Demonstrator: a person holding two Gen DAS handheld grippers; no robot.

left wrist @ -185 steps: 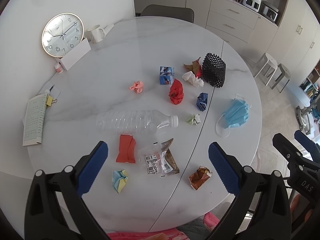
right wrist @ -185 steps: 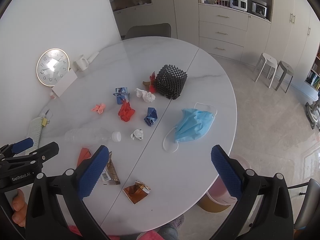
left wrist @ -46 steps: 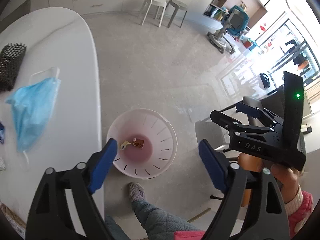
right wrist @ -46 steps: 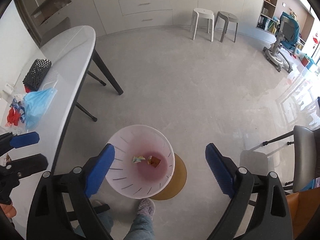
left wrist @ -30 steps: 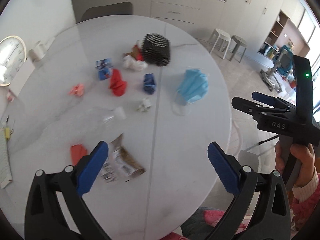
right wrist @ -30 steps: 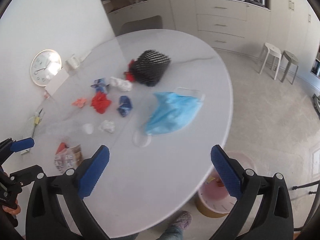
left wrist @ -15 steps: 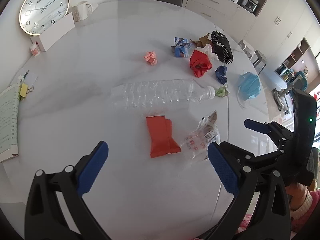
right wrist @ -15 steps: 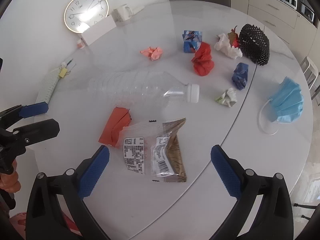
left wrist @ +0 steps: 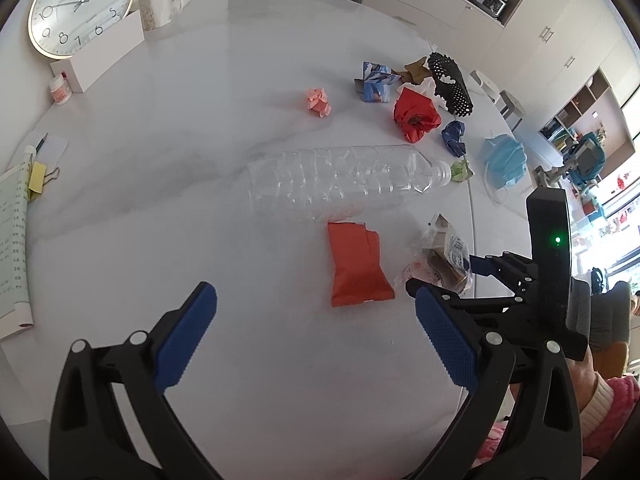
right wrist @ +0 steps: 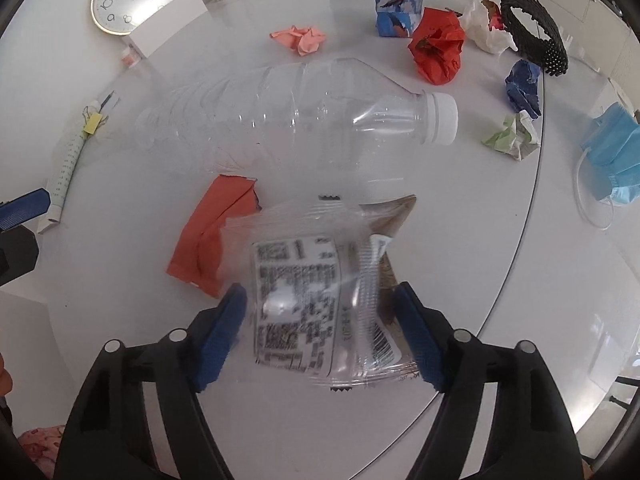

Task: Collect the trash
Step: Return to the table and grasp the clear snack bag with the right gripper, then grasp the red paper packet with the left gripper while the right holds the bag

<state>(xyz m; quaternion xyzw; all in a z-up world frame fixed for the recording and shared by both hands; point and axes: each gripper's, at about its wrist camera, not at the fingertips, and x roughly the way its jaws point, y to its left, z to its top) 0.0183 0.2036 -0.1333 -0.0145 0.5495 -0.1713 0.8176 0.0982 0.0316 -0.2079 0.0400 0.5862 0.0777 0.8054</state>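
The right gripper [right wrist: 320, 328] straddles the clear wrapper [right wrist: 320, 292], jaws spread. The left gripper [left wrist: 316, 332] gapes empty. Bottle [left wrist: 340, 180], mask [left wrist: 502, 158] and wads still litter the table [left wrist: 180, 140].

We count one clear plastic bottle [left wrist: 344, 178], one clear printed wrapper [right wrist: 320, 292], one red packet [left wrist: 356, 264], one blue face mask [left wrist: 503, 157] — and six crumpled paper balls, one black mesh ring [left wrist: 450, 84].

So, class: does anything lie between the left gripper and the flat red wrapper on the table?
Nothing visible does. The left gripper hangs open over bare table, and the flat red wrapper lies just ahead of its jaws. The clear plastic bottle lies beyond it.
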